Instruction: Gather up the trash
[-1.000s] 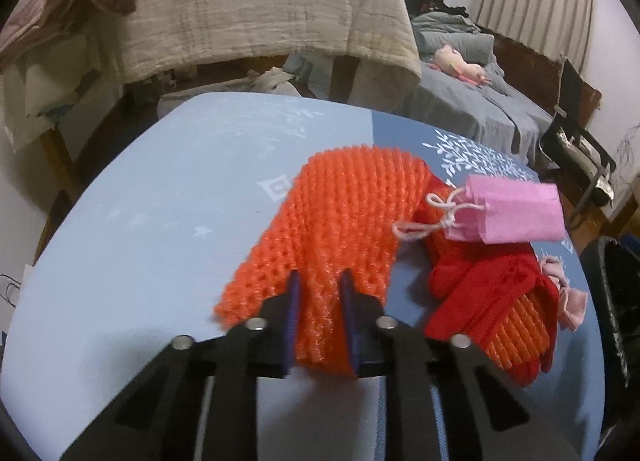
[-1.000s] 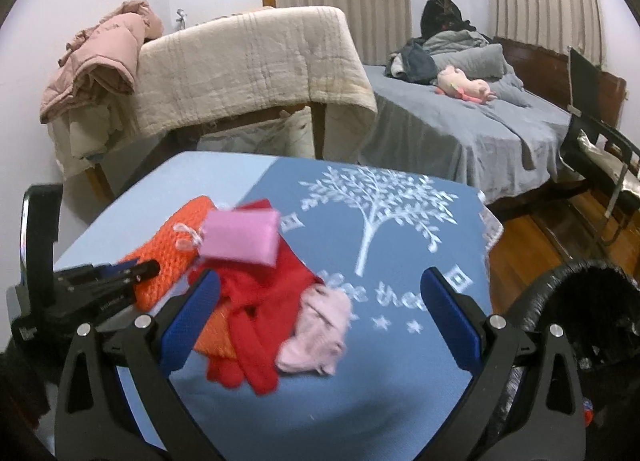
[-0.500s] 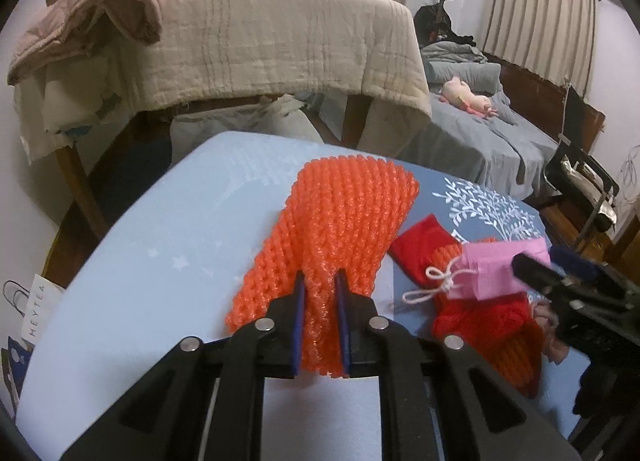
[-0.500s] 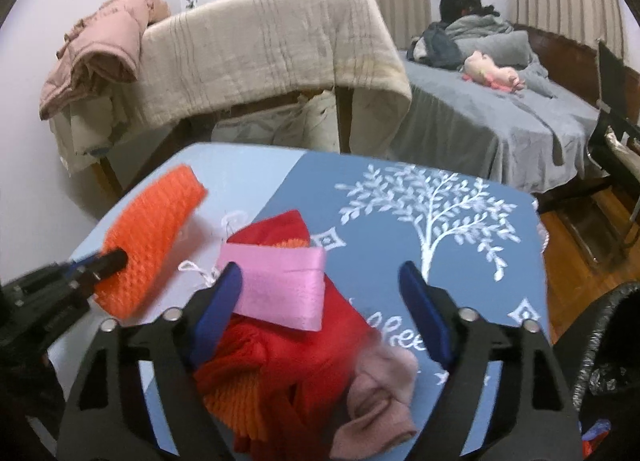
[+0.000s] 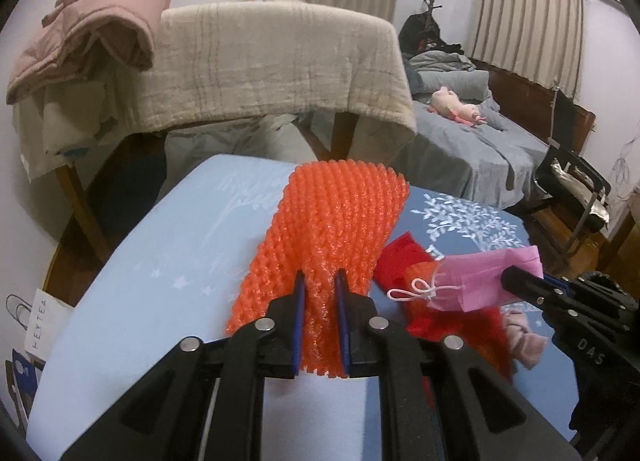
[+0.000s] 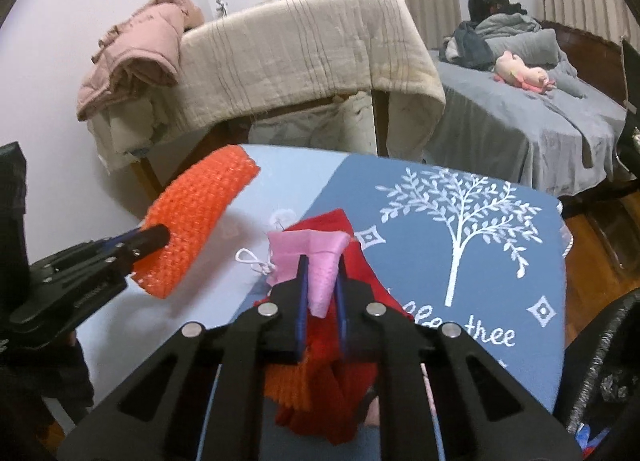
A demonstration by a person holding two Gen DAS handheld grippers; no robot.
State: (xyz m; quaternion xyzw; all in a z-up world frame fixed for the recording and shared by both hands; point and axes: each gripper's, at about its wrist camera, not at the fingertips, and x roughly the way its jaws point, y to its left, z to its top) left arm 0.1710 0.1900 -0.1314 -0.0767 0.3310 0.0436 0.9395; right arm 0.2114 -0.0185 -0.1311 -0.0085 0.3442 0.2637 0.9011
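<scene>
**A:** What has moved since a second ago?

**B:** In the left wrist view, the orange foam net [image 5: 332,229] lay flat on the table [image 5: 132,301]; now it is lifted clear, and the left gripper [image 5: 320,321] is clamped on its near end. The pink pouch [image 5: 484,281], loose on the red pile then, now has the other tool's fingers on its right edge.

**A:** And from the right wrist?

**B:** The right gripper [image 6: 322,293], wide open before, has closed on a fold of the pink pouch [image 6: 308,253], which sits just above the red cloth [image 6: 352,245]. The net [image 6: 196,217] hangs at the left, off the table [image 6: 520,261].

**A:** How should the step be done well?

**B:** I'd lift the pouch straight up so its white drawstring [image 6: 252,261] doesn't drag the cloth, then carry both pieces to the black bin [image 6: 600,377] at the lower right, releasing only once over its mouth.
</scene>
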